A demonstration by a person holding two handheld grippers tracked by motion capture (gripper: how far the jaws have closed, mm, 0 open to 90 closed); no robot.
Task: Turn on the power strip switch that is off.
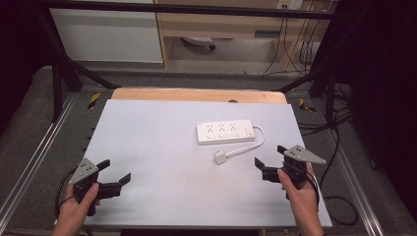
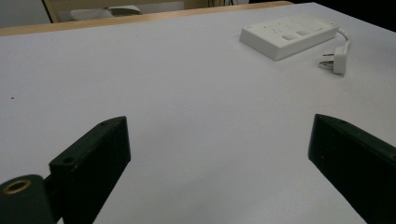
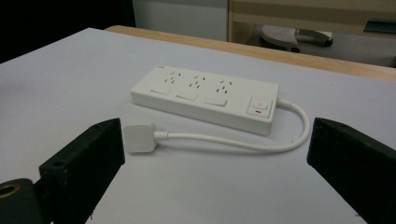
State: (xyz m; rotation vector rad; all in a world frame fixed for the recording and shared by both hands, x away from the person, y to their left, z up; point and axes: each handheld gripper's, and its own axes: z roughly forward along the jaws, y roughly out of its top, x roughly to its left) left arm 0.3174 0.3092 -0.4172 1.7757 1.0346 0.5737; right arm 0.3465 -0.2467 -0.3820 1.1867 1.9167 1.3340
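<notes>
Nothing is started yet: both grippers, left gripper and right gripper, hover wide open and empty; white plastic power strip and its white plug lie untouched.

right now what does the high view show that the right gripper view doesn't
High view alone: both hands, the left gripper and right gripper seen whole, fingers apart, and the table's full outline with floor around it. Right gripper view alone: the strip's switch with its red mark, seen close between its own fingers. Both: the strip, its looped cord and the plug lying on the table.
</notes>
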